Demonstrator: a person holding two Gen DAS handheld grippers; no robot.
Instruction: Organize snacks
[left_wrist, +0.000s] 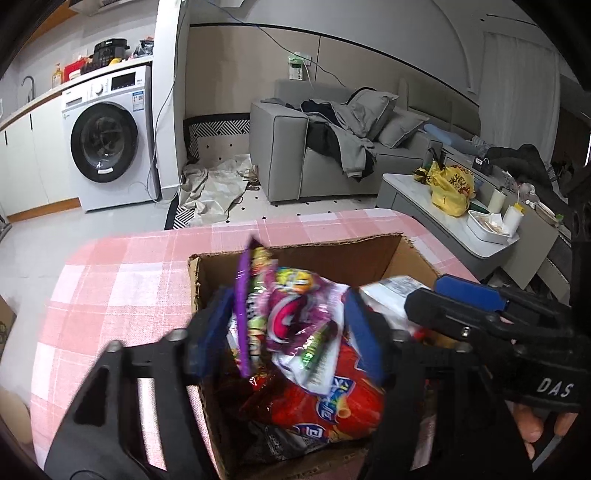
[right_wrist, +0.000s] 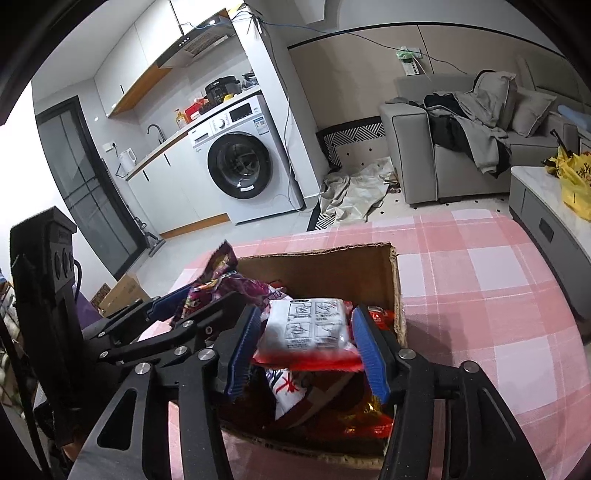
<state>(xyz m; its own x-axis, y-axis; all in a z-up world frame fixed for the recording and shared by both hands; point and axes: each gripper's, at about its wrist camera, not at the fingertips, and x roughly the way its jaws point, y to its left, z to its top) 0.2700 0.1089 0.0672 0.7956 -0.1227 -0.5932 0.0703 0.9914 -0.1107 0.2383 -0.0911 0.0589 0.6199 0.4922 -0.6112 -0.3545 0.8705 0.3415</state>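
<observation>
Behind you are a washing machine and grey sofa; your pink checked worktop (right_wrist: 480, 280) carries the open brown cardboard box (right_wrist: 317, 266) of snacks. Your left gripper (left_wrist: 291, 328) pinches a crinkly purple snack bag (left_wrist: 295, 306) above the box. Your right gripper (right_wrist: 306, 347), at 3 o'clock of it, pinches a white-and-red packet (right_wrist: 306, 328). You seem mid-sorting; next, likely lift both clear.

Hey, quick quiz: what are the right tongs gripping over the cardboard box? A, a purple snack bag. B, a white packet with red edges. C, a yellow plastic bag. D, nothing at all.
B: in the right wrist view the right tongs are closed on the white packet with red edges, held above the cardboard box.
</observation>
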